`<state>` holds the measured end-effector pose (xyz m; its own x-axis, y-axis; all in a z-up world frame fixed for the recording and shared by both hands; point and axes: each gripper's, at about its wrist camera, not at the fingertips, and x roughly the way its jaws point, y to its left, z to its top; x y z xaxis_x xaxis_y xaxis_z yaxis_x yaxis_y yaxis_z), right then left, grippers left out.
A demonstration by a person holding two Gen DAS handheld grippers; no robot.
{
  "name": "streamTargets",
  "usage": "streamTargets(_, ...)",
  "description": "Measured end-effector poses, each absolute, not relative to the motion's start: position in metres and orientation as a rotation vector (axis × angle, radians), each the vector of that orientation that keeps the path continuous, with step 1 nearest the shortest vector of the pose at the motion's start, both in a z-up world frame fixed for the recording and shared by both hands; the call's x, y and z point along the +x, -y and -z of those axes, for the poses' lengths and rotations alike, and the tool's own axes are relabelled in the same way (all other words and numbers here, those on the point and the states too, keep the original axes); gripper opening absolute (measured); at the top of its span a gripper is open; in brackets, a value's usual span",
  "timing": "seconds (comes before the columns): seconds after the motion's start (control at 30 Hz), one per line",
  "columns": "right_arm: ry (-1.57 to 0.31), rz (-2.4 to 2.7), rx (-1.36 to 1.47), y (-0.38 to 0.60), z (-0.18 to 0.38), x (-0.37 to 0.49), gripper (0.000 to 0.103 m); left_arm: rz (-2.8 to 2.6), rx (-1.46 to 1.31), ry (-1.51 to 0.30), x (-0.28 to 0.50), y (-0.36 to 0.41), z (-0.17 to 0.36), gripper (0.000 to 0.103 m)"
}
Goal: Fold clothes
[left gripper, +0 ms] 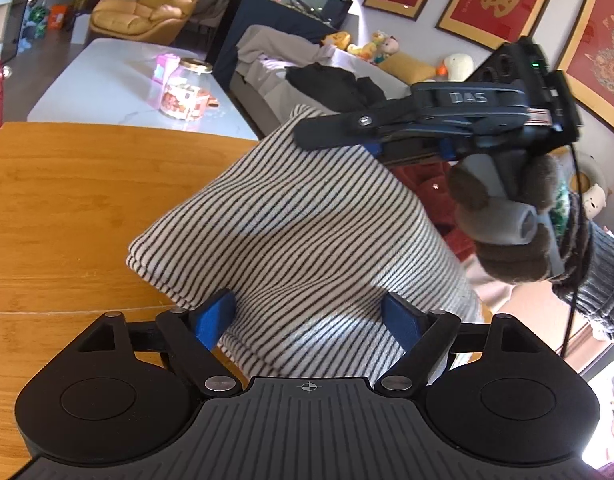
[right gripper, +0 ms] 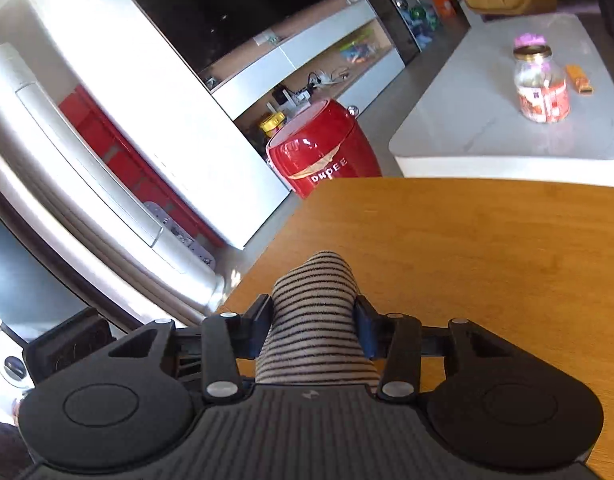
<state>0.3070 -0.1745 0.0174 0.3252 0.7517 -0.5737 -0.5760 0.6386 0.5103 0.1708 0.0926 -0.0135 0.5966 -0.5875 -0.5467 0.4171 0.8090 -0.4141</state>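
The left gripper (left gripper: 309, 320) pinches the near edge of a folded striped garment (left gripper: 307, 232), its blue pads pressed into the cloth. The garment hangs above the wooden table (left gripper: 67, 208). At its far corner the right gripper (right gripper: 314, 330) is clamped on a bunched fold. Farther off, a glass jar (left gripper: 185, 90) stands on a white table (left gripper: 107, 80).
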Motion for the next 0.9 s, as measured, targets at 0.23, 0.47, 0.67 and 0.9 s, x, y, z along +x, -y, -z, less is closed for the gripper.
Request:
streamTargets(0.23,-0.881,-0.595,0.042,0.196,0.014,0.307,0.057,0.628,-0.209,-0.685,0.188,-0.071,0.014,0.087)
streamTargets(0.47,-0.836,-0.614,0.144,0.211,0.001,0.281,0.088,0.604,-0.136,-0.691,0.181,-0.067,0.013,0.088)
streamTargets(0.67,-0.903,-0.694,0.339,0.236,0.019,0.244,0.098,0.588,-0.116,-0.697,0.176,-0.066,0.012,0.088)
streamTargets(0.9,-0.96,-0.747,0.342,0.231,0.046,0.204,0.098,0.605,-0.145,-0.712,0.183,-0.073,0.012,0.088)
